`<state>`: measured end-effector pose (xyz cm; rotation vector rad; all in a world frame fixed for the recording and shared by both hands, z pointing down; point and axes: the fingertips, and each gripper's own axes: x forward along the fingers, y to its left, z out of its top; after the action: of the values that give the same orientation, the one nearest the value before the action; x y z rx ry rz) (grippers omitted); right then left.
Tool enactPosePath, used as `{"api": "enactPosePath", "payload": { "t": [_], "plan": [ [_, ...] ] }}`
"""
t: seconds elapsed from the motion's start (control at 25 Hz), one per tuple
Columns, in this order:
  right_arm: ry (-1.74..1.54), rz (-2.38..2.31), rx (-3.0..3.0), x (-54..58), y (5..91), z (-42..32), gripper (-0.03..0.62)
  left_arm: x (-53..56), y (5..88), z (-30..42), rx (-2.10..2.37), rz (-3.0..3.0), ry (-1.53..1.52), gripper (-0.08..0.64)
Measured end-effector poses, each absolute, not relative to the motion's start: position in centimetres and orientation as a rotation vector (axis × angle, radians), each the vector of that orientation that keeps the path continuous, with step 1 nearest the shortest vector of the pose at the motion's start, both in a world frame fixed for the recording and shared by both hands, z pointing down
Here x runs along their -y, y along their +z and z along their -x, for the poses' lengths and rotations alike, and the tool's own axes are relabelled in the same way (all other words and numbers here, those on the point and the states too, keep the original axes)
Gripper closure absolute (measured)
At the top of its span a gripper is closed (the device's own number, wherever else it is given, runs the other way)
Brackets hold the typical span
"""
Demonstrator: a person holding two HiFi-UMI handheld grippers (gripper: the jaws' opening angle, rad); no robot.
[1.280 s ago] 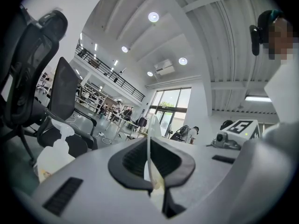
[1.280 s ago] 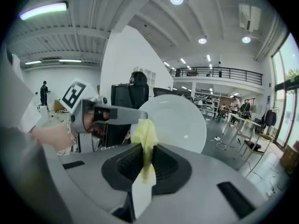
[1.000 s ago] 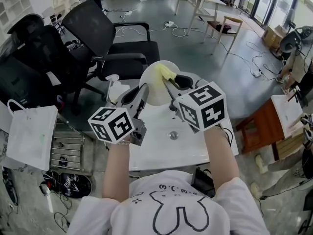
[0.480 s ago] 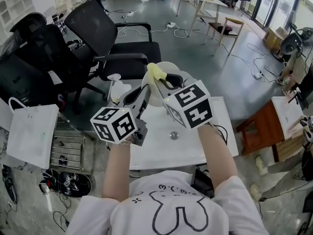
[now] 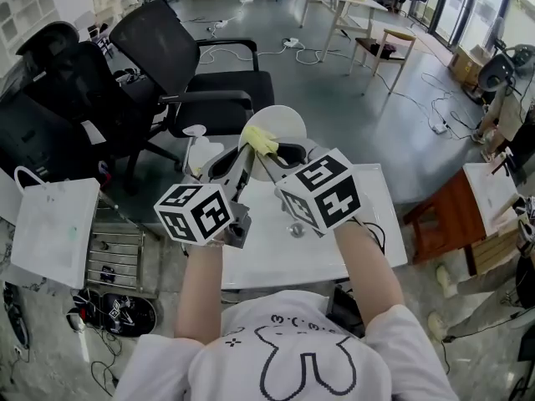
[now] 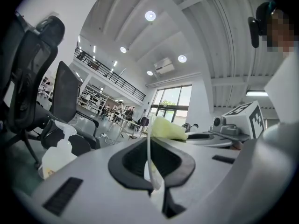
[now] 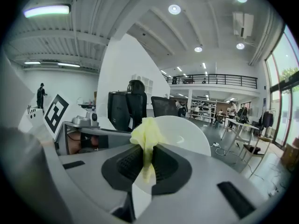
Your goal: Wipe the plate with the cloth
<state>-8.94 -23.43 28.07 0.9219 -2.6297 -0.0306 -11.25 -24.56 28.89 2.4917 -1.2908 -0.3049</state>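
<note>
A round white plate (image 5: pixel 284 126) stands on edge above the white table (image 5: pixel 334 253). My left gripper (image 5: pixel 242 160) is shut on its rim; in the left gripper view the plate (image 6: pixel 150 158) shows edge-on between that gripper's (image 6: pixel 152 174) jaws. My right gripper (image 5: pixel 267 152) is shut on a yellow cloth (image 5: pixel 260 140), which presses against the plate's left part. In the right gripper view the cloth (image 7: pixel 145 135) bunches out of the right gripper (image 7: pixel 145 168), with the plate's face (image 7: pixel 184 135) just behind it. The cloth (image 6: pixel 167 129) also shows in the left gripper view.
A clear spray bottle (image 5: pixel 194 145) stands at the table's far left corner, also seen as the bottle (image 6: pixel 58 154) in the left gripper view. Black office chairs (image 5: pixel 180 69) crowd the far left. A white bag (image 5: pixel 52 232) sits at left, a wooden table (image 5: pixel 456 211) at right.
My right gripper has carried the cloth leftward and down across the plate's face, from its upper middle to its left part. The left gripper and the plate stayed put.
</note>
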Motion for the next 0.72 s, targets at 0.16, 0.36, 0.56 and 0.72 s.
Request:
{"api": "enactPosePath", "payload": {
  "t": [0.16, 0.36, 0.56, 0.72],
  "plan": [
    [0.062, -0.94, 2.659, 23.2, 28.3, 8.5, 0.541, 24.6, 28.9, 11.2, 1.294, -2.492, -0.317, 0.541],
    [0.035, -1.142, 2.702, 23.6, 26.2, 6.0, 0.541, 24.5, 28.9, 11.0, 1.292, -2.497, -0.33, 0.541],
    [0.056, -1.201, 2.723, 23.7, 25.3, 4.3, 0.541, 24.4, 28.5, 11.6, 1.309, -2.495, -0.341, 0.541],
    [0.183, -1.027, 2.725, 22.5, 27.5, 6.0, 0.541, 24.6, 28.4, 11.8, 1.307, -2.491, -0.349, 0.541]
  ]
}}
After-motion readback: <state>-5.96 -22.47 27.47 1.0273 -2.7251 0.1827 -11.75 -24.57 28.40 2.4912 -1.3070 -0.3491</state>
